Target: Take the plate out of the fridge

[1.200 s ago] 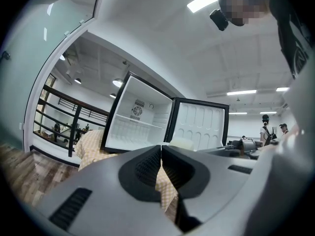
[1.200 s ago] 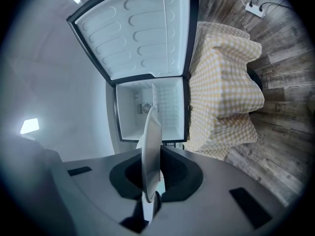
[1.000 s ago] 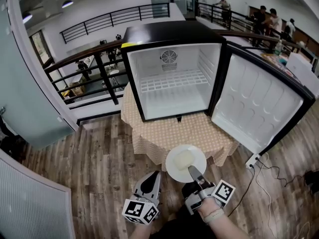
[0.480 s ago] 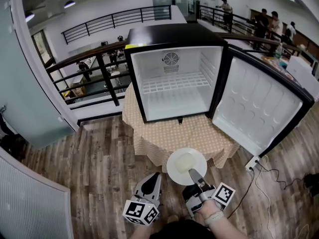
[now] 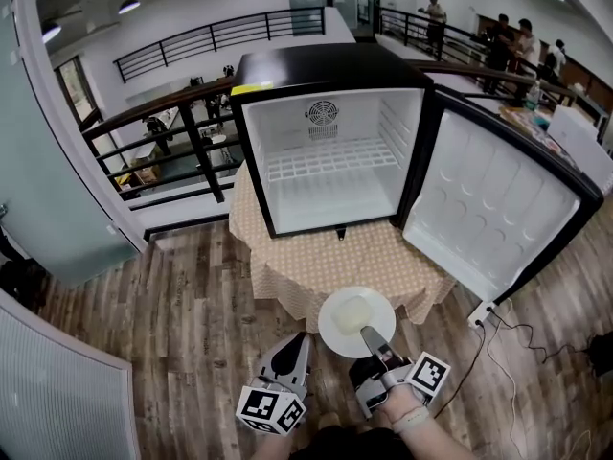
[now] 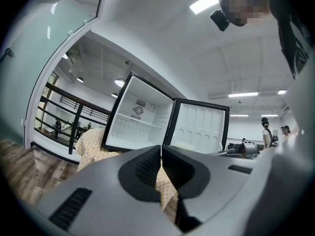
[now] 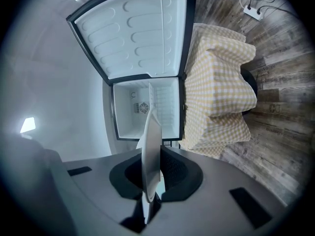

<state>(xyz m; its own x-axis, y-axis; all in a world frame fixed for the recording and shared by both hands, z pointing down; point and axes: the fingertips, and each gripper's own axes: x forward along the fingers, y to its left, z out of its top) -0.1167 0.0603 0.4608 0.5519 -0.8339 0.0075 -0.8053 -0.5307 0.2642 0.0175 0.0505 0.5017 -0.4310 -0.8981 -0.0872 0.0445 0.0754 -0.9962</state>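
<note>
Right tongs point(image 5: 369, 337) are clenched on the near rim of the white plate point(image 5: 356, 320). The right gripper view shows the plate point(image 7: 150, 146) edge-on between the jaws. Left tongs point(image 5: 299, 341) are pressed together on nothing, as the left gripper view confirms point(image 6: 161, 154).

Location: the plate is out of the fridge point(image 5: 326, 65) and shows at lower centre of the head view, over the near edge of the checked cloth on the surface point(image 5: 335, 257). A pale item point(image 5: 353, 310) lies on it. The fridge interior is bare apart from its wire shelf point(image 5: 326, 158); the door point(image 5: 498, 209) stands open at right.

Risks, as judged:
- The hold is a single pinch at one rim, with the rest of the plate unsupported. Any slackening or twist could let it tip or slip out towards the wooden floor point(image 5: 192, 333).
- A tilt could slide the pale item off.
- The open door could catch a sideways swing.

Comparison: against the frames up to a second ago, little differs. The plate was already out, in the same grip and at much the same spot. Only the view has shifted slightly.
</note>
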